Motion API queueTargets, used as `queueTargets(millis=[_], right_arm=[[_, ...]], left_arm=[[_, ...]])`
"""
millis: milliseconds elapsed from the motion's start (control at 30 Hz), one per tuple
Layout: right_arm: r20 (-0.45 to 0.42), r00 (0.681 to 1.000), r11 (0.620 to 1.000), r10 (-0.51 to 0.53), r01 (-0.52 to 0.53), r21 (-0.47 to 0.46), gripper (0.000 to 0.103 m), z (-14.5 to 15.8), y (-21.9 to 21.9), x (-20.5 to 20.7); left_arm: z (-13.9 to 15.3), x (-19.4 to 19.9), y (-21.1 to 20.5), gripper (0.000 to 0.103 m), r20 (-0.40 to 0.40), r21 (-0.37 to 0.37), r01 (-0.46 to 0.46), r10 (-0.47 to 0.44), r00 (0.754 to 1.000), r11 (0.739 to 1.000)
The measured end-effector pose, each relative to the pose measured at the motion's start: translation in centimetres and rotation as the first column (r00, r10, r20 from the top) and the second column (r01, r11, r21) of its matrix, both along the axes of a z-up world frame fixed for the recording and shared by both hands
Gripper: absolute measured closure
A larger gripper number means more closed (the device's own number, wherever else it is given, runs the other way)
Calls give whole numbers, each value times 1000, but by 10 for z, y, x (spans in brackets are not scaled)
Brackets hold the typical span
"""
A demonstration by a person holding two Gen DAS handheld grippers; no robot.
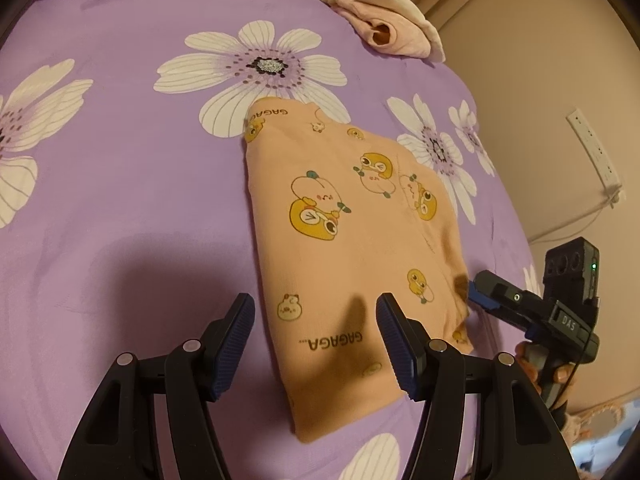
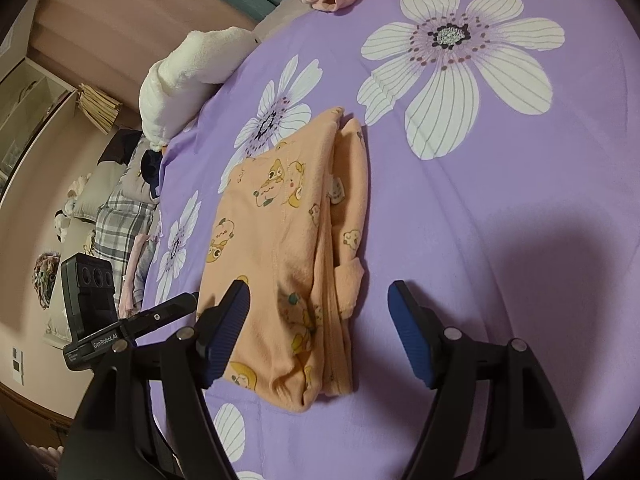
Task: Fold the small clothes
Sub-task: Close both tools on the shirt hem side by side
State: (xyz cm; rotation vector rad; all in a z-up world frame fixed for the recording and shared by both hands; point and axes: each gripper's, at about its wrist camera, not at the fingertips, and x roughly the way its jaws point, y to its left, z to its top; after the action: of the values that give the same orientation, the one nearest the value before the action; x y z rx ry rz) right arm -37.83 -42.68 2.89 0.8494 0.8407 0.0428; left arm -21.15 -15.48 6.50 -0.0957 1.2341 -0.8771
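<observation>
A purple flowered bedsheet point(image 1: 120, 184) fills my view. My left gripper point(image 1: 316, 340) and right gripper point(image 2: 318, 332) both hang spread apart over one folded peach garment point(image 1: 344, 248) mid-bed. One pink bundle point(image 1: 384, 28) sits at the far edge.

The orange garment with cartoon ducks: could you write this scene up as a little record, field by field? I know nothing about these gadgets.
surface: purple bedsheet with white flowers
main item: orange garment, folded into a flat rectangle, layered edges showing in the right wrist view
left gripper: open, above the garment's near end, holding nothing
right gripper: open, empty, over the garment's near end
other clothes: pink bundle at the far edge
</observation>
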Motion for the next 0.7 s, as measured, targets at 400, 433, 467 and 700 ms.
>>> queueTargets(millis=[400, 433, 467, 700], right_arm=[[-1, 999, 999, 34, -34, 15, 30, -6, 1, 26], [-1, 999, 999, 38, -38, 14, 30, -6, 1, 28], [-1, 999, 999, 44, -44, 13, 30, -7, 2, 31], [5, 997, 997, 72, -72, 9, 31, -10, 6, 45]], left_arm=[[-13, 6, -14, 42, -28, 2, 15, -15, 999, 1000], [-14, 6, -15, 42, -30, 1, 16, -16, 999, 1000], [-14, 7, -16, 42, -31, 0, 16, -16, 999, 1000], [-19, 15, -20, 42, -46, -15, 8, -9, 999, 1000]])
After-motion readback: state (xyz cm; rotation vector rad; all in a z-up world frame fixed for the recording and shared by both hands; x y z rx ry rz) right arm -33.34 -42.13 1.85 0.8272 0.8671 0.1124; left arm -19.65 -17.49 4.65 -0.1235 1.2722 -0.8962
